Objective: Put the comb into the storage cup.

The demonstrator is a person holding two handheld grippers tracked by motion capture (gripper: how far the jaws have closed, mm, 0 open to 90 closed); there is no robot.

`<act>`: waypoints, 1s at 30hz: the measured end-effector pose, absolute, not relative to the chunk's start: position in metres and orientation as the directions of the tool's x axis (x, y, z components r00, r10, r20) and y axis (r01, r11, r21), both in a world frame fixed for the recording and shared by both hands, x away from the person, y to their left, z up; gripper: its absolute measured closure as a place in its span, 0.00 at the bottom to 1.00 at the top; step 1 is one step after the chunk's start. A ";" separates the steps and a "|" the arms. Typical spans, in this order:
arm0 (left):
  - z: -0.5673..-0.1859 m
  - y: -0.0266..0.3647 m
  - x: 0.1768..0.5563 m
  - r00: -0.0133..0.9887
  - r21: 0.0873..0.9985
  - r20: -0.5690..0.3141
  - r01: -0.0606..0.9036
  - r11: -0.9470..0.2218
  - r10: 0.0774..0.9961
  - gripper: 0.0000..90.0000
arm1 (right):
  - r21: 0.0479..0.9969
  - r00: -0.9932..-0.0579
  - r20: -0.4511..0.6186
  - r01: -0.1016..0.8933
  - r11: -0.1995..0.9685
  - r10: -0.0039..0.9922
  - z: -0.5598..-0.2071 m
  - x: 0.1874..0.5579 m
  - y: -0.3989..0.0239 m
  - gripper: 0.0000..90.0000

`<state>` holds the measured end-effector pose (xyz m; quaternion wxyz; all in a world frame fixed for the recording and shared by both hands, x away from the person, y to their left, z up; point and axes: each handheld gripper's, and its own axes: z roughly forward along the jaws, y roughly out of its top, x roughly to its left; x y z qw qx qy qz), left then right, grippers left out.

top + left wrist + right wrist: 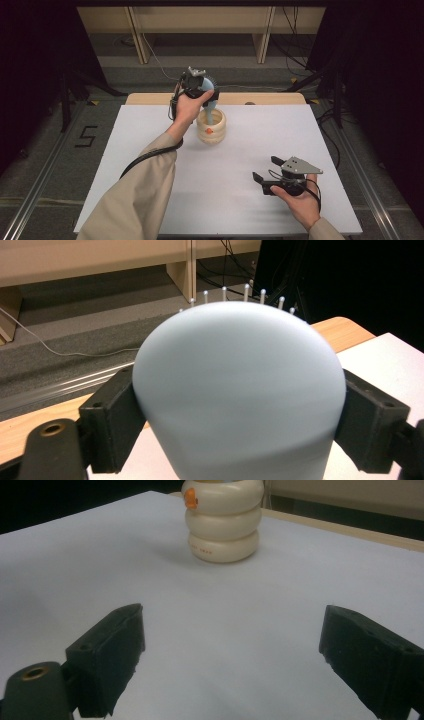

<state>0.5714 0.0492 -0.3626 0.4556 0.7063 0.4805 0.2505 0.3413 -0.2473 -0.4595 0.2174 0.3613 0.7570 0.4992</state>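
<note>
A light blue hairbrush [212,111] stands with its handle down in a cream ribbed holder [218,134] at the back middle of the white table [145,145]. My left gripper [207,91] is shut on the brush head from above. In the left gripper view the rounded back of the brush [235,365] sits between both pads, with white-tipped bristles [224,290] poking up behind it. My right gripper [266,168] hovers open and empty over the front right of the table. In the right gripper view its jaws [230,650] point at the holder [223,530], which bears a small orange mark [190,499].
A wooden strip [270,98] runs along the table's far edge. Behind it are pale shelf units [200,30] and loose cables [295,60] on the grey floor. Dark stands flank both sides. A cable trails from my left gripper along the sleeve [140,200].
</note>
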 end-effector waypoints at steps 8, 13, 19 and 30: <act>-0.366 0.050 0.574 0.397 0.882 -0.124 0.463 -0.083 0.909 0.17 | 0.914 -0.642 0.034 0.330 0.236 0.766 -0.459 0.341 -0.248 0.13; -0.368 0.053 0.575 0.384 0.878 -0.134 0.473 -0.071 0.914 0.17 | 0.914 -0.642 0.034 0.330 0.236 0.766 -0.459 0.341 -0.248 0.13; -0.369 0.057 0.575 0.382 0.877 -0.133 0.474 -0.071 0.914 0.16 | 0.913 -0.642 0.033 0.331 0.238 0.766 -0.459 0.341 -0.248 0.13; -0.372 0.066 0.570 0.403 0.877 -0.141 0.475 -0.075 0.904 0.13 | 0.912 -0.641 0.033 0.333 0.238 0.767 -0.459 0.341 -0.248 0.14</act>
